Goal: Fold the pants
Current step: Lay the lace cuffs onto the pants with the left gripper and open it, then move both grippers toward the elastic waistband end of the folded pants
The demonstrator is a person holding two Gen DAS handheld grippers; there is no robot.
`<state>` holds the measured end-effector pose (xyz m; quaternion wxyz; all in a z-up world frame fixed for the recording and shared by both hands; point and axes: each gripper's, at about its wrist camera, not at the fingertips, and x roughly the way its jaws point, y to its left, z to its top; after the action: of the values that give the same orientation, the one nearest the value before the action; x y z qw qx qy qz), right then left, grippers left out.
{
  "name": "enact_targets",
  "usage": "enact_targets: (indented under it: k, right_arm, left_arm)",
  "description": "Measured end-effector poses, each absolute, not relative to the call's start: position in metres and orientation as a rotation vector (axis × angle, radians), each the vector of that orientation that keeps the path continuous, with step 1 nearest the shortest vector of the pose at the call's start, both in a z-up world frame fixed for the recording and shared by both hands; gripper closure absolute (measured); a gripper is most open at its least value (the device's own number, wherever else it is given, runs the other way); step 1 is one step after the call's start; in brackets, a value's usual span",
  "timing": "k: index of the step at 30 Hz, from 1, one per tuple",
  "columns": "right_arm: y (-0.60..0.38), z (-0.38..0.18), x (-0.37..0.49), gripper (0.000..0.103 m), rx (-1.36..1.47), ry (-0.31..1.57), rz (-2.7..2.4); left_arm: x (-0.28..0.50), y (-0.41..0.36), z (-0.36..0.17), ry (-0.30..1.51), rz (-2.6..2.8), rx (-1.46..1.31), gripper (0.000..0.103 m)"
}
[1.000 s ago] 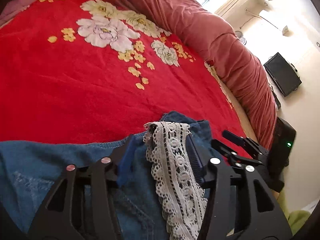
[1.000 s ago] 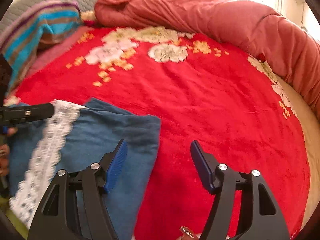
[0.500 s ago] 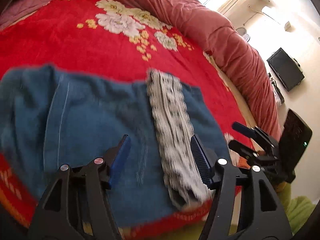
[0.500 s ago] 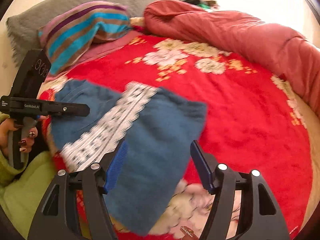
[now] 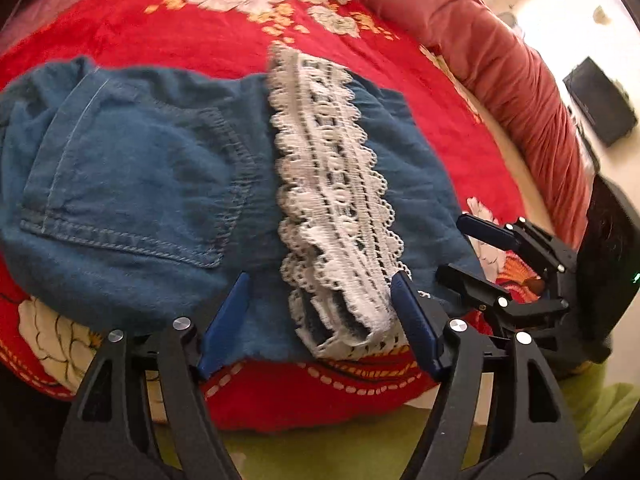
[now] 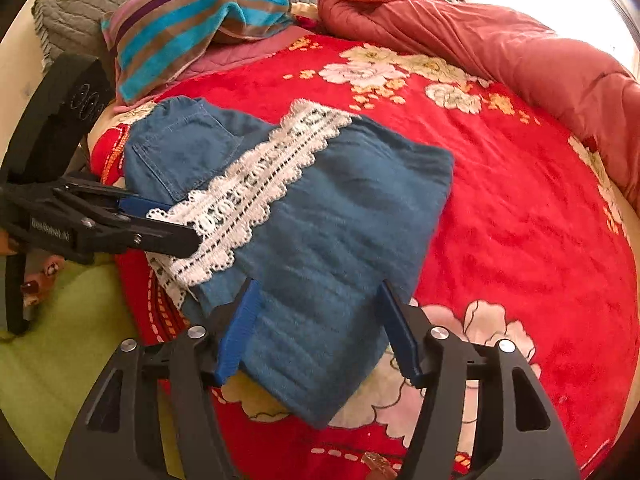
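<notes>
The blue denim pants (image 5: 132, 184) lie folded into a compact stack near the bed's front edge, with a white lace hem band (image 5: 332, 184) across the top. They also show in the right wrist view (image 6: 332, 216), lace (image 6: 260, 176) running diagonally. My left gripper (image 5: 320, 312) is open and empty, just in front of the stack's near edge. My right gripper (image 6: 318, 328) is open and empty over the stack's near right corner. The right gripper shows in the left wrist view (image 5: 472, 248), the left gripper in the right wrist view (image 6: 160, 220).
A red floral blanket (image 6: 520, 220) covers the bed. A rolled rust-red quilt (image 6: 500, 40) lies along the far side. A striped pillow (image 6: 192, 28) and grey pillow (image 6: 68, 12) sit at the head. Green cloth (image 6: 60, 340) is below the bed edge.
The left gripper let go of the lace hem and both grippers drew back toward the bed edge. The pants now lie folded flat on the blanket.
</notes>
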<state>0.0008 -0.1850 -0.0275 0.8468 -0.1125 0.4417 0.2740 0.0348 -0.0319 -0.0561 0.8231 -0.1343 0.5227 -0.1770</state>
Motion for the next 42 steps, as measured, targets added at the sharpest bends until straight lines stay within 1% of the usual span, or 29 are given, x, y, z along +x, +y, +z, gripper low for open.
enact_targets:
  k: [1,2,7,8,9,10,13,17,22,25,30,33,36,38,42]
  right_arm:
    - [-0.186,-0.027,0.0,0.043,-0.229,0.932,0.572]
    - [-0.187,-0.025,-0.001,0.043,-0.226,0.928,0.571]
    - [-0.187,-0.007,-0.011,0.043,-0.21,0.863,0.606]
    - [-0.185,-0.007,-0.011,0.043,-0.214,0.86,0.613]
    - [-0.181,-0.009,-0.011,0.043,-0.221,0.868,0.615]
    - [-0.18,-0.012,-0.01,0.043,-0.226,0.875,0.618]
    - [-0.175,-0.022,-0.009,0.043,-0.246,0.913,0.615]
    - [-0.181,-0.038,-0.006,0.043,-0.248,0.979,0.564]
    - [-0.186,-0.041,-0.011,0.043,-0.233,0.977,0.549]
    - [-0.187,-0.041,-0.012,0.043,-0.231,0.977,0.543]
    - [-0.189,-0.037,-0.014,0.042,-0.222,0.974,0.536]
    - [-0.192,-0.033,-0.015,0.036,-0.206,0.965,0.529]
    - [-0.197,-0.03,-0.015,0.036,-0.194,0.957,0.522]
    - [-0.199,-0.029,-0.015,0.036,-0.183,0.954,0.518]
    - [-0.204,-0.025,-0.015,0.027,-0.167,0.94,0.507]
  left_arm:
    - [0.032,-0.036,-0.055,1.108,-0.408,-0.274,0.067]
    - [0.03,-0.039,-0.053,1.111,-0.447,-0.275,0.089]
    - [0.014,-0.033,-0.045,1.079,-0.431,-0.221,0.09]
    - [0.013,-0.029,-0.046,1.081,-0.415,-0.23,0.087]
    - [0.015,-0.023,-0.049,1.089,-0.396,-0.253,0.08]
    - [0.016,-0.019,-0.051,1.092,-0.389,-0.27,0.077]
    - [0.016,-0.019,-0.052,1.092,-0.392,-0.266,0.075]
    - [0.015,-0.02,-0.052,1.092,-0.402,-0.256,0.069]
    - [0.013,-0.021,-0.051,1.085,-0.401,-0.241,0.065]
    - [0.013,-0.022,-0.049,1.08,-0.393,-0.231,0.061]
    - [0.012,-0.024,-0.044,1.061,-0.374,-0.212,0.05]
    - [0.01,-0.025,-0.041,1.052,-0.368,-0.199,0.048]
    - [0.009,-0.025,-0.039,1.042,-0.361,-0.189,0.043]
    - [0.008,-0.026,-0.037,1.035,-0.353,-0.18,0.038]
    - [0.006,-0.025,-0.033,1.025,-0.34,-0.168,0.033]
